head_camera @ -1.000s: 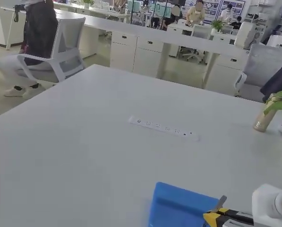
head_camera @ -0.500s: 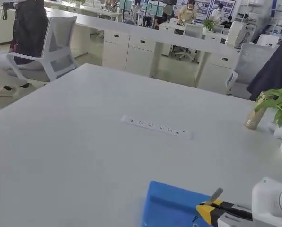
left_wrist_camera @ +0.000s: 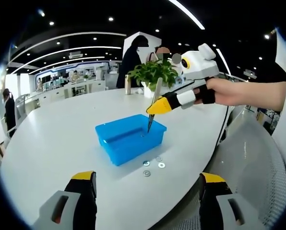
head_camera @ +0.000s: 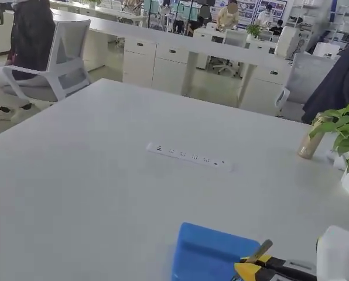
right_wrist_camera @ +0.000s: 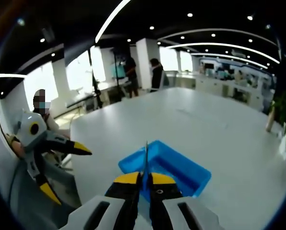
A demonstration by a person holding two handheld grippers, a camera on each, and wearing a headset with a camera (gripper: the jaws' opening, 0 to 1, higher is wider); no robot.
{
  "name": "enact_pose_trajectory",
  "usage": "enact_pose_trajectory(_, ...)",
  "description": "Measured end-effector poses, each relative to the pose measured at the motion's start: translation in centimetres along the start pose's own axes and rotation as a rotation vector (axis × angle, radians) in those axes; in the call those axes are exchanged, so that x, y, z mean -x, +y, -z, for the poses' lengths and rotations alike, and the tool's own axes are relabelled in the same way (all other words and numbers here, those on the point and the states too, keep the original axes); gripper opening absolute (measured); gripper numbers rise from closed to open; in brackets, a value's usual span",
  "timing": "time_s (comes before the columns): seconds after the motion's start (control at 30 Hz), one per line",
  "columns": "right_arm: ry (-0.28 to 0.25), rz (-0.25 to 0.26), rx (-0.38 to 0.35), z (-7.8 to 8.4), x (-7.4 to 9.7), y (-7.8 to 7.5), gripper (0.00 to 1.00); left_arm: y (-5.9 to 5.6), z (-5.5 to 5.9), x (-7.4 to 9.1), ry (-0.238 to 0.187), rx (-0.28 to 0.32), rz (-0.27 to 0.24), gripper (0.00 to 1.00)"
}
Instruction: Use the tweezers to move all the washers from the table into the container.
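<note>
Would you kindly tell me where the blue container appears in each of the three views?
Head view: blue container at the bottom edge, right of centre.
Left gripper view: at centre.
Right gripper view: lower centre, beyond the jaws.
Shared landmark: tweezers, tip at the container.

On the table (left_wrist_camera: 52, 139), the washers (left_wrist_camera: 161, 165) lie just beside the container (left_wrist_camera: 128, 139), tweezers (left_wrist_camera: 156, 91) over it.

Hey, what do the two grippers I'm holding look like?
They are a matching pair. The left gripper has pale grey slotted jaw arms ending in black jaws capped with yellow. The right gripper has the same grey slotted arms, black jaws and yellow caps. Seen from the other side, each has a rounded white body.
</note>
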State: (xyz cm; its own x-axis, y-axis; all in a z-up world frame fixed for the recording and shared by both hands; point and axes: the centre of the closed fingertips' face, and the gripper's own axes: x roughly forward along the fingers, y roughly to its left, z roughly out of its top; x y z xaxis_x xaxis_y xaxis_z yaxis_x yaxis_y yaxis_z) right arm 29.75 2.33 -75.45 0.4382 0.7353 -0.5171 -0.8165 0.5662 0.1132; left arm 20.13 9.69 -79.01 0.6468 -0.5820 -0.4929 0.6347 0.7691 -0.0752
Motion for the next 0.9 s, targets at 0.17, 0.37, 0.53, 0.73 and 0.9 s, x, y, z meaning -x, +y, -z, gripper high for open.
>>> enact_pose_trajectory(0.17,0.007,-0.028,-0.011,0.9,0.0,0.6,0.03,0.0,0.0,0.0,0.002,0.0,0.0,0.9)
enact_pose_trajectory(0.37,0.044,-0.045,-0.03,2.7,0.0,1.3,0.03,0.1,0.2,0.0,0.008,-0.002,0.0,0.89)
enact_pose_trajectory(0.53,0.08,-0.051,-0.039,4.4,-0.3,1.5,0.03,0.0,0.2,0.0,0.011,0.0,0.002,0.88)
enact_pose_trajectory(0.73,0.102,-0.053,-0.088,6.0,-1.0,2.1,0.03,0.0,0.3,0.0,0.018,-0.004,0.006,0.88)
enact_pose_trajectory(0.9,0.113,-0.054,-0.099,6.6,-1.2,2.0,0.03,-0.1,0.3,0.0,0.02,-0.003,0.006,0.88)
